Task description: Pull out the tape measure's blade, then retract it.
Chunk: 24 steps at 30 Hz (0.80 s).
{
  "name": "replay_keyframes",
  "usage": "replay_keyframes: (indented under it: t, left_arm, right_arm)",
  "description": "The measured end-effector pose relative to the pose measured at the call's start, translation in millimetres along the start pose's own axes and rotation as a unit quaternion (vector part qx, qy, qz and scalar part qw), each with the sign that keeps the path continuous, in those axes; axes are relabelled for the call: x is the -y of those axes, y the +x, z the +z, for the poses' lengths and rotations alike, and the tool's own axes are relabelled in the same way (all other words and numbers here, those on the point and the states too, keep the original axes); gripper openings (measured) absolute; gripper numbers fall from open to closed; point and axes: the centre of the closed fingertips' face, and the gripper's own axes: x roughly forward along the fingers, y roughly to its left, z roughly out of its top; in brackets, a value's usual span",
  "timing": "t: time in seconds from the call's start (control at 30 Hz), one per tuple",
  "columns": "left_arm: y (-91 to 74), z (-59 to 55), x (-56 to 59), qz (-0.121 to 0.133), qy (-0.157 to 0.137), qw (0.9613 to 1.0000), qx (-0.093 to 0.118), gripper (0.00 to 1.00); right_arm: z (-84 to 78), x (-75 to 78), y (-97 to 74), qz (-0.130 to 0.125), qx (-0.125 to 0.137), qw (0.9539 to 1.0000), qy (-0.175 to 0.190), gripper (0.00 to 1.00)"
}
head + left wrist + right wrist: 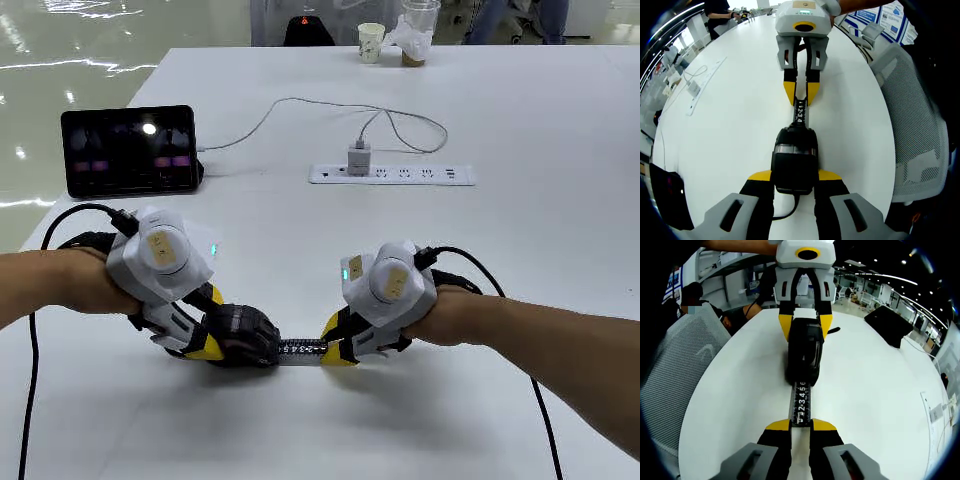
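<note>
A black tape measure case (243,335) lies on the white table (330,250), clamped between the yellow-tipped jaws of my left gripper (212,345). In the left gripper view the case (794,160) sits between the jaws of that gripper (795,176). A short length of black blade with white numbers (300,348) runs from the case to my right gripper (335,352), which is shut on the blade's end. The right gripper view shows the blade (800,402) leading from my right gripper (800,425) to the case (804,352).
A dark tablet (130,150) stands at the left rear. A white power strip (392,175) with a charger and cable lies mid-table. Paper cups (371,42) stand at the far edge. A mesh chair (912,125) is beside the table.
</note>
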Motion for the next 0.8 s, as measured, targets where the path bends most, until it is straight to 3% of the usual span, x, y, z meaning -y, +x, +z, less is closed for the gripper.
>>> replay_keyframes:
  t: [0.8]
  left_arm:
    - [0.0, -0.2, -0.2, 0.0, -0.004, 1.0, -0.002, 0.24]
  right_arm:
    - [-20.2, -1.4, -17.6, -0.001, -0.006, 1.0, 0.007, 0.09]
